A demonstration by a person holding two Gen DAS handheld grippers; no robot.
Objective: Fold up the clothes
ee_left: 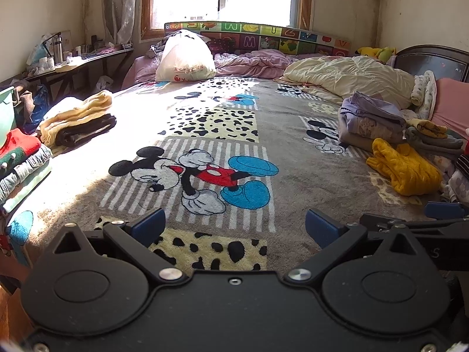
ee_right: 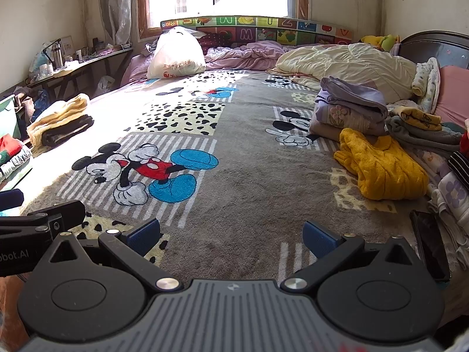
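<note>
A white plastic bag [ee_left: 184, 60] sits beyond the cartoon-mouse blanket [ee_left: 293, 158], a phone [ee_right: 431, 246] at right.

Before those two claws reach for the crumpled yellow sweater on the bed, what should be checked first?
1. Left gripper open, nothing between its blue pads: ok.
2. Right gripper open and empty: ok.
3. Mustard-yellow knitted sweater lies unfolded and uncovered on the bed's right side: ok.
4. Bare stretch of the grey cartoon-mouse blanket ahead of both grippers, free for folding: ok.
5. Black phone lies flat beside the right gripper, close to the path toward the sweater: not ok.
6. Whether a sleeve is tucked under the sweater: cannot tell.
</note>
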